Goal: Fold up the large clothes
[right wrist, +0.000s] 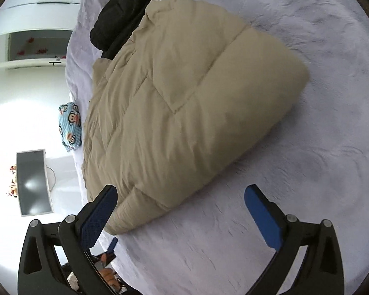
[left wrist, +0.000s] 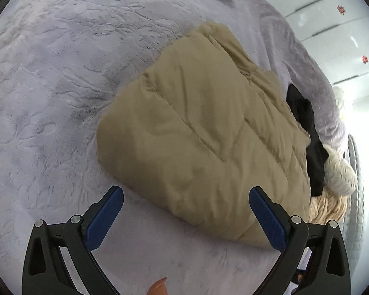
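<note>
Left gripper (left wrist: 185,211): its two blue fingers (left wrist: 267,217) are spread wide apart. Nothing is pinched between them.
Right gripper (right wrist: 180,211): its two blue fingers (right wrist: 262,215) are spread wide apart too. They hold nothing.
Coat (left wrist: 204,132): a big puffy tan coat, folded into a fat bundle. It lies on the bed, just past the tips of the left fingers. One corner of it comes in beside the right-side finger of the left gripper.
Coat from the right camera (right wrist: 182,103): it sits ahead of the right fingers and a bit to their left. Its near corner ends beside the left-side finger. I cannot tell if the finger touches it.
Blanket (left wrist: 49,103): a soft, fuzzy, pale purple blanket covers the bed. It is under the coat and under both pairs of fingers.
Black cloth (left wrist: 307,135): a dark piece of clothing lies on the far side of the coat, touching its edge. In the right camera it is past the coat, far from the fingers (right wrist: 125,17).
Fluffy white thing (left wrist: 339,172): it sits next to the black cloth, off to the right of the left fingers.
Monkey pillow (right wrist: 70,126): a blue pillow with cartoon monkey faces, to the left of the right fingers, at the bed's edge.
Screen (right wrist: 34,182): a dark flat screen, farther left than the pillow.
Person's finger (left wrist: 157,287): a bit of it shows low down, between the left gripper's arms.
</note>
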A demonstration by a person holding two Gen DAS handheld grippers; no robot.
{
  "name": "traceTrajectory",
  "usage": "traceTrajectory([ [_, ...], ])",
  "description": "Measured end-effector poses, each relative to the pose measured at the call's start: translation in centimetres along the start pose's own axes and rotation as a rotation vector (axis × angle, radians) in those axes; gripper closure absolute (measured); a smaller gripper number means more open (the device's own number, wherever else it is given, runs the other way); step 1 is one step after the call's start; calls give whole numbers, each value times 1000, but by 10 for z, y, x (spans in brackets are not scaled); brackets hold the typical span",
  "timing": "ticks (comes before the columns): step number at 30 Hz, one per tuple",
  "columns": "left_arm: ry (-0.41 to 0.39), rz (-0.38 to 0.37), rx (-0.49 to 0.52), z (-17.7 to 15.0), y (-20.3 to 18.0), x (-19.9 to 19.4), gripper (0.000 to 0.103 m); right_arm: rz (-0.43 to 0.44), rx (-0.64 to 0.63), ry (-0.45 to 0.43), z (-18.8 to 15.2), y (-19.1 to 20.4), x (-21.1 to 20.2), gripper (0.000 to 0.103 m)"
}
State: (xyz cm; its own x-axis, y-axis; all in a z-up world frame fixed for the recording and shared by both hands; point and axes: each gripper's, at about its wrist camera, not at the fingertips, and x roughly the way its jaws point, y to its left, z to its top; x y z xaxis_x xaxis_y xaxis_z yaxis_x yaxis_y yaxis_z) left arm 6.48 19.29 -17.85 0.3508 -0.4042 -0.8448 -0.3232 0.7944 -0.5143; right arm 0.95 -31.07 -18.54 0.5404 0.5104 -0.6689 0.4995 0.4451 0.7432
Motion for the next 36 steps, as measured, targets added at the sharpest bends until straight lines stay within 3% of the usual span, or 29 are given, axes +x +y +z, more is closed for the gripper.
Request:
traceTrajectory([
  [7,41,-43,-141,10,35,31,1,91,81,24,14,-12,30,0],
  [13,13,-234,-257,23,28,40,1,207,142,10,30,-16,48,0],
  [14,-1,-255,-278,25,26,41,12,228,152,1,33,-15,48,0],
  [15,-2,-253,-285,28,23,44,34,254,183,-7,37,-17,49,0],
  [17,5,-240,-284,30,19,48,66,289,257,-6,41,-24,54,0],
  [19,-16,-232,-258,28,11,43,80,314,317,-5,41,-31,55,2],
  [20,-32,-218,-216,26,7,34,84,311,336,-8,40,-33,54,6],
  [22,-61,-192,-143,22,-5,18,86,306,360,0,37,-39,52,56],
  [25,-91,-145,-70,15,-18,-1,87,337,363,-12,29,-41,45,71],
  [28,-115,-82,18,2,-30,-26,87,336,316,-13,21,-31,34,76],
  [36,-110,-74,72,-56,-17,-97,87,280,191,52,-30,-30,-10,77],
])
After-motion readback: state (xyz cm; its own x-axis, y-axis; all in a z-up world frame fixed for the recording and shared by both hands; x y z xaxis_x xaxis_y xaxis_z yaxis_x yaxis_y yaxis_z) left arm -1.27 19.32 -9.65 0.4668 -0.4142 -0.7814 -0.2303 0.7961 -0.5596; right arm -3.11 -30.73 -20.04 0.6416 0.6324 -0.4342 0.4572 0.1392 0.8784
